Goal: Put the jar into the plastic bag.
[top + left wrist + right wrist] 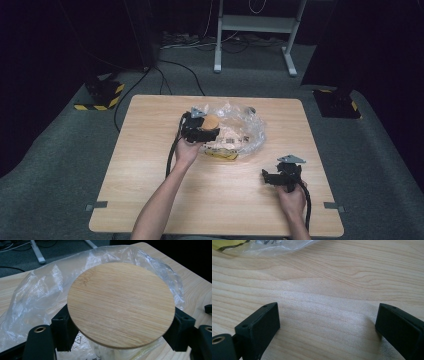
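Observation:
A round bamboo disc is clamped by its edge between the black jaws of my left gripper, with something pale and translucent showing just beneath it. From above, the left gripper holds the disc over the near left part of a crumpled clear plastic bag at the table's back middle. My right gripper hovers low over bare wood at the front right with its jaws pointing left. Its jaws stand wide apart with nothing between them.
The bag holds a yellow-edged printed packet, and its corner lies beyond the right jaws. The wooden table sits on grey carpet. A white frame, cables and two black-and-yellow bases stand behind it.

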`<control>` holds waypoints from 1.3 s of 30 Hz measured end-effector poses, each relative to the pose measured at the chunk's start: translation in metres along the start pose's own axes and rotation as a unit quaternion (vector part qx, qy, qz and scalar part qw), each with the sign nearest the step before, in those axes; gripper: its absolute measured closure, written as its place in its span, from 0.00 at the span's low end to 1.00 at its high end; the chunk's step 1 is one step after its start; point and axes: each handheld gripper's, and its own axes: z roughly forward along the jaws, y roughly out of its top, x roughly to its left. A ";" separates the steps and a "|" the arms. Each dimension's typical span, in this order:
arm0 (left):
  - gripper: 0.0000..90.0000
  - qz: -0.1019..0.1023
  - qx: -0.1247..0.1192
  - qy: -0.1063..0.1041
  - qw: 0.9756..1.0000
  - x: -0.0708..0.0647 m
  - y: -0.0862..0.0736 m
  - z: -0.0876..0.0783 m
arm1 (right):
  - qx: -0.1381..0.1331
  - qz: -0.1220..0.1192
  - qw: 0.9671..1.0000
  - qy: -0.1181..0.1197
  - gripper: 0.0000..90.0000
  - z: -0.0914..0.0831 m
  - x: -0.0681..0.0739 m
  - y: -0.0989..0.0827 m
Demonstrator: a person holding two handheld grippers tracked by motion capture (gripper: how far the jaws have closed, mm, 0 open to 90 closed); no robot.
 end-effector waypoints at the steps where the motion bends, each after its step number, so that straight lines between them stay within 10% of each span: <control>1: 0.29 -0.002 -0.001 0.001 1.000 0.001 0.000 0.002 | 0.000 0.000 1.000 0.000 0.06 0.000 0.000 0.000; 39: 0.29 -0.011 -0.006 0.030 0.999 0.014 -0.016 0.037 | 0.000 0.000 1.000 0.000 0.06 0.000 0.000 0.000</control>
